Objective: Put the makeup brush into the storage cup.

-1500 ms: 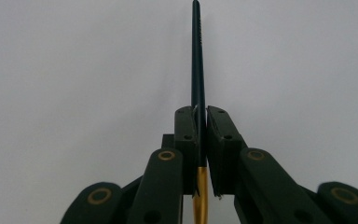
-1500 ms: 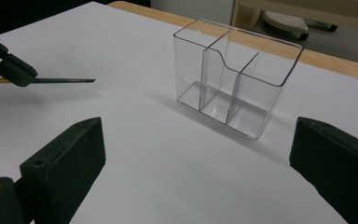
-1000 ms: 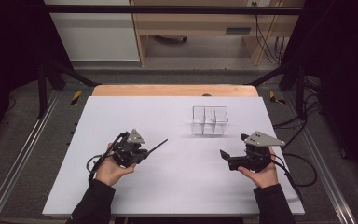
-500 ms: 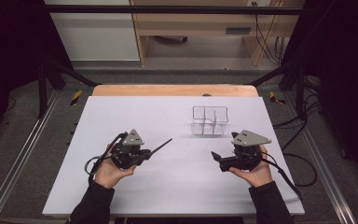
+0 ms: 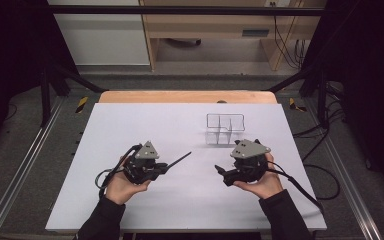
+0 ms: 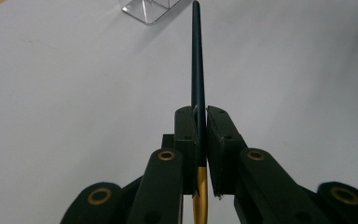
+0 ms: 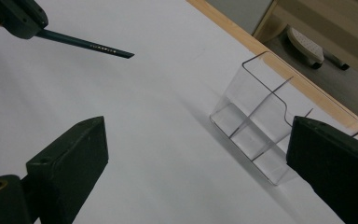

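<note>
Left claw (image 5: 167, 167): clamped tight on a thin dark pen (image 5: 179, 161); in the left gripper view the two black jaws pinch its shaft, with a gold section of the pen (image 6: 200, 191) showing below the pads.
Pen: juts out of the left claw toward the middle of the table, its tip in the air above the white surface and aimed roughly at the clear box, well short of it; in the right gripper view its dark tip (image 7: 107, 49) shows at upper left.
Right claw (image 5: 221, 173): jaws standing wide apart with nothing between them, held just above the table in the person's right hand (image 5: 260, 184).
Clear box (image 5: 224, 129): a see-through plastic organizer with thin dividers making several compartments, standing upright on the far right part of the table, just beyond the right claw; I can see nothing inside it.
Table (image 5: 130, 120): white top with a wooden strip along the far edge.
Left hand (image 5: 122, 185): grips its tool at the near left, cable looping beside it.
</note>
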`<move>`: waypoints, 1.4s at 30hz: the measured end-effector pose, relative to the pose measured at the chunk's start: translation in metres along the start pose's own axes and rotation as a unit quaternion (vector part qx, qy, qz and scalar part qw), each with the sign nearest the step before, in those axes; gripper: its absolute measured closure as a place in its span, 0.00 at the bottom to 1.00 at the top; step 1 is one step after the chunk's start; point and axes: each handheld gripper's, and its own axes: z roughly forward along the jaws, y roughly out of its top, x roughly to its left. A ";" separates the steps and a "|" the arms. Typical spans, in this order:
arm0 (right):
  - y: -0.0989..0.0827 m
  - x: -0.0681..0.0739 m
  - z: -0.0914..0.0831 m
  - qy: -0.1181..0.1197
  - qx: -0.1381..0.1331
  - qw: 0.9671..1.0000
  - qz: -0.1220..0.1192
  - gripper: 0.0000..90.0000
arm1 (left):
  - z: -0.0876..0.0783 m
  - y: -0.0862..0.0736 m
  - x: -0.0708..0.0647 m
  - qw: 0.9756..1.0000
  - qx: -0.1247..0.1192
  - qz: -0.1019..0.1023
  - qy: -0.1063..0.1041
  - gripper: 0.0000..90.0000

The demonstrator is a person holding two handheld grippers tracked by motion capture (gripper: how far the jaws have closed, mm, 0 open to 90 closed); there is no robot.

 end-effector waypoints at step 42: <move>0.033 0.031 0.017 0.029 0.022 0.985 -0.168 0.12 | 0.002 0.026 -0.025 0.998 -0.029 0.042 -0.046 0.92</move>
